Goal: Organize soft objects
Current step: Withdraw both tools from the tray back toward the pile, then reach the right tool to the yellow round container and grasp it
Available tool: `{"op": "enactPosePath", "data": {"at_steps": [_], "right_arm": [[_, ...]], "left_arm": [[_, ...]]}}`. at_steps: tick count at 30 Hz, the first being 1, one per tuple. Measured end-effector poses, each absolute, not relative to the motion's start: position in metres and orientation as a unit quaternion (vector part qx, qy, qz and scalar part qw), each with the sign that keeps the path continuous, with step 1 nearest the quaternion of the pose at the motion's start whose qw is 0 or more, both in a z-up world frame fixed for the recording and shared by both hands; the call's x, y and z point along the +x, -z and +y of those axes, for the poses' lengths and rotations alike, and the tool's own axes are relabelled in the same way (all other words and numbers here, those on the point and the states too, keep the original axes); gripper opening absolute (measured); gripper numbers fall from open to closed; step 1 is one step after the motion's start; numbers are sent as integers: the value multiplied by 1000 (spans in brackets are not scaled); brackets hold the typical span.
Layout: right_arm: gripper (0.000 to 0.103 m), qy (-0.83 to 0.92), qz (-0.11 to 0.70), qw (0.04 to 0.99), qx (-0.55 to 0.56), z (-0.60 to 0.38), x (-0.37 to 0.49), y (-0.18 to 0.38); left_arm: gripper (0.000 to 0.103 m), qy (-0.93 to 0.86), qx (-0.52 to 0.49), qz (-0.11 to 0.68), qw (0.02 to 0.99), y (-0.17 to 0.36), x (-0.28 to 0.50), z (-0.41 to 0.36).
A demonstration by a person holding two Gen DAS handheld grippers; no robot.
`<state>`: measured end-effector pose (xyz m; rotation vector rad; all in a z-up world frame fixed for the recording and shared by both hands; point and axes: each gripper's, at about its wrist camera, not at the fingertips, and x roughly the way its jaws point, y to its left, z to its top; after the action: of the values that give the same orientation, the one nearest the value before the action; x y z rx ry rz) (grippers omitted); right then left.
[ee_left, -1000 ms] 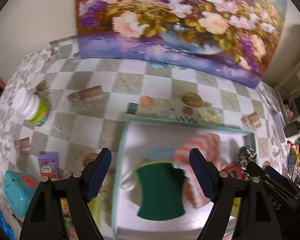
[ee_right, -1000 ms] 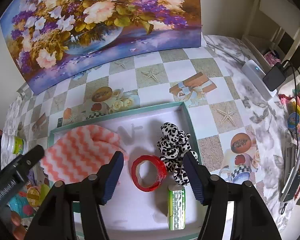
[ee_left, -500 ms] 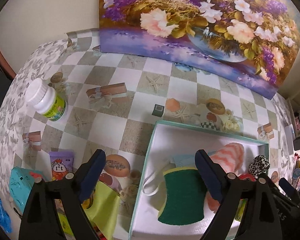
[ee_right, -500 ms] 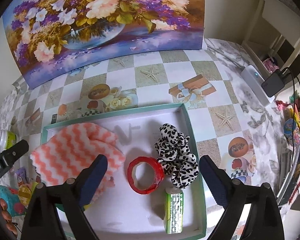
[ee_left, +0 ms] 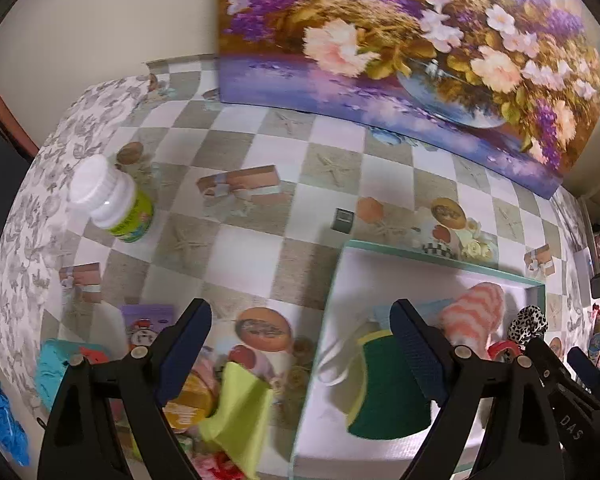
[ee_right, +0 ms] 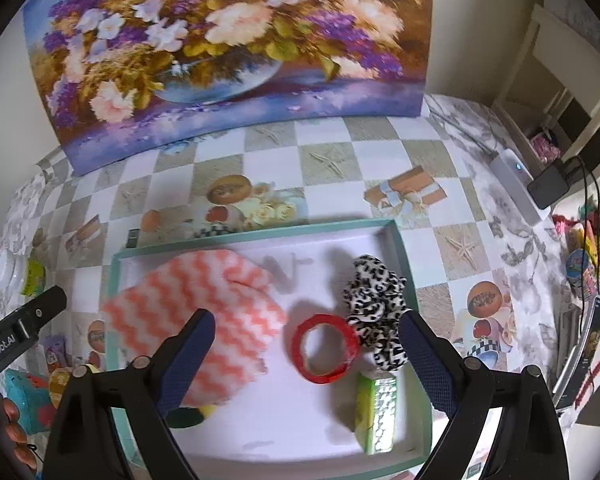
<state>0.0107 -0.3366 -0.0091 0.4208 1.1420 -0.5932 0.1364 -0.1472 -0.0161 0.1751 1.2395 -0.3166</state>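
A teal-rimmed white tray (ee_right: 256, 234) (ee_left: 420, 250) holds a pink-and-white zigzag cloth (ee_right: 204, 304) (ee_left: 476, 312), a green sponge (ee_left: 388, 392), a leopard scrunchie (ee_right: 374, 296) (ee_left: 530, 322), a red tape ring (ee_right: 324, 348) and a green packet (ee_right: 376, 412). My left gripper (ee_left: 300, 344) is open and empty over the tray's left edge. A yellow-green cloth (ee_left: 240, 412) lies on the table just below it. My right gripper (ee_right: 306, 350) is open and empty above the red ring.
A white-capped bottle (ee_left: 112, 204) stands at the left. A purple packet (ee_left: 146, 326), a teal object (ee_left: 54, 368) and blue gloves (ee_left: 4, 420) lie at the near left. A flower painting (ee_right: 220, 48) leans against the wall. Clutter and cables (ee_right: 580, 248) fill the right edge.
My left gripper has moved left, off the sponge and towards the tray's left edge. My right gripper has opened wider and stays over the red ring.
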Motion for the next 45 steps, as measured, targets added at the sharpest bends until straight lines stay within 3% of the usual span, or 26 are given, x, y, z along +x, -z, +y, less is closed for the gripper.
{"op": "enactPosePath", "data": {"at_steps": [21,45], "right_arm": [[95,201,518,810,187,-231,47,-19],[95,57,608,773,173,-131,96,55]], "left_arm": [[91,81,62,575,812,-1,148,-17],[91,44,85,639,763,62,182,28]]}}
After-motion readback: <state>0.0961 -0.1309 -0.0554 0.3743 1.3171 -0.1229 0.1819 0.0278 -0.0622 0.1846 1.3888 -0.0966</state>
